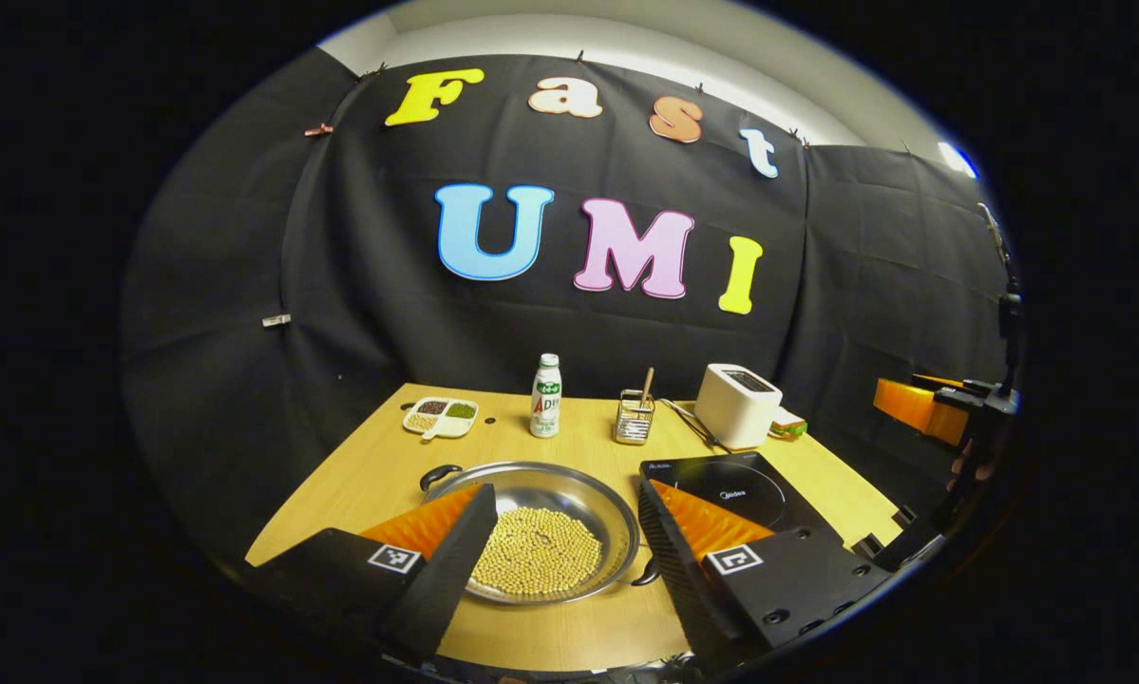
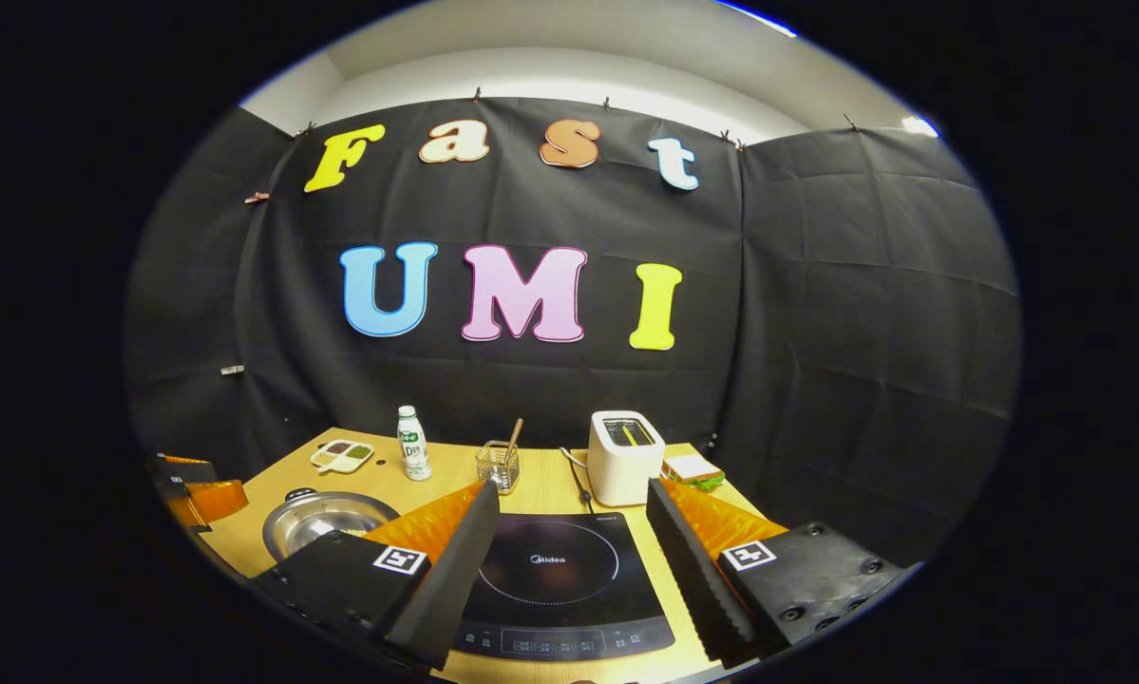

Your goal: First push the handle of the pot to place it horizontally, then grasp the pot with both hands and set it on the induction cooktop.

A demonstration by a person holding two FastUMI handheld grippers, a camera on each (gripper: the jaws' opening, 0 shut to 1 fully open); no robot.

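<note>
We find the left gripper w/ fingers spread wide, gripping nothing; the steel pot of soybeans sits on the wooden table betw. its fingers, black handles at far-left and near-right of the rim. The right gripper is equally wide open, empty, w/ the induction cooktop betw. its fingers; pot lies beyond its left finger, beside the cooktop.

Bare table rings the pot; bottle, caddy and toaster line the back.
</note>
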